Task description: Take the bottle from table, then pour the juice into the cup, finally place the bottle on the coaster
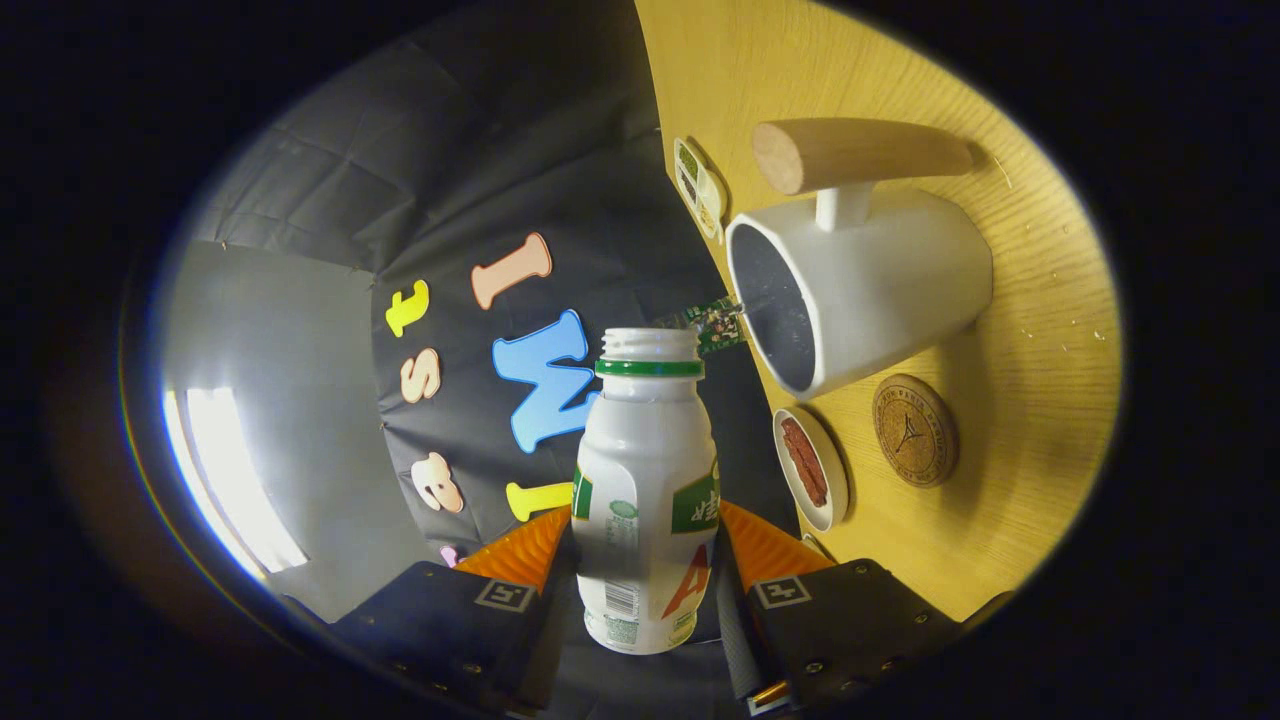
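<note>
I see the hand-held gripper (645,560) rolled sideways, so the surface (1010,520) stands like a wall at 3 o'clock; both fingers clamp the bottle (645,500) by its lower body. Bottle is uncapped, its open mouth near the cup (860,285) rim at 1 o'clock, not touching. Coaster (915,430) lies just beside the cup at 2 o'clock, bare. Small dish (810,468) sits at the surface edge beside the coaster

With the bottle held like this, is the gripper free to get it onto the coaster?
Probably yes: the gripper is shut on the bottle, and the coaster lies bare beside the cup, with nothing visible across the way.
</note>
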`<state>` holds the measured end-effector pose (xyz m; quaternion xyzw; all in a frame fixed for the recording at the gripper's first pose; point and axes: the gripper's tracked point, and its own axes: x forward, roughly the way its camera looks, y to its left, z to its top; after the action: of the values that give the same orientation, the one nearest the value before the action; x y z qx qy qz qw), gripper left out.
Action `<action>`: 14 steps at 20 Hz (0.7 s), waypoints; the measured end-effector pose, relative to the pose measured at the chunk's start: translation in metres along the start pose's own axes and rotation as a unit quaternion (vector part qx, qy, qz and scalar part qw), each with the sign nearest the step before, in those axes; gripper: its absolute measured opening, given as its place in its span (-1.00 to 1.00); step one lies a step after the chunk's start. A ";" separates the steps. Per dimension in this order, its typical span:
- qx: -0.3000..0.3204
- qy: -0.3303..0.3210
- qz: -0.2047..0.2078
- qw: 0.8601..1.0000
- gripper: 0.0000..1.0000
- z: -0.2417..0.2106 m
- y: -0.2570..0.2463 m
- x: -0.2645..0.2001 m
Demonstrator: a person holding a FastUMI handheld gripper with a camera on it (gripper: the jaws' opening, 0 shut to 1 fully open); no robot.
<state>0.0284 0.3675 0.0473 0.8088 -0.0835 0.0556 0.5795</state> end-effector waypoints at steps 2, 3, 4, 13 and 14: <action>0.007 -0.004 -0.002 1.000 0.29 0.003 -0.002 -0.002; 0.009 -0.005 -0.003 1.000 0.29 0.003 -0.002 0.000; 0.009 -0.005 -0.003 1.000 0.29 0.002 -0.002 0.000; 0.008 -0.007 -0.014 1.000 0.29 0.004 -0.005 0.002; 0.009 -0.006 -0.014 1.000 0.29 0.004 -0.005 0.002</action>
<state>0.0314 0.3652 0.0419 0.8157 -0.0754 0.0434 0.5719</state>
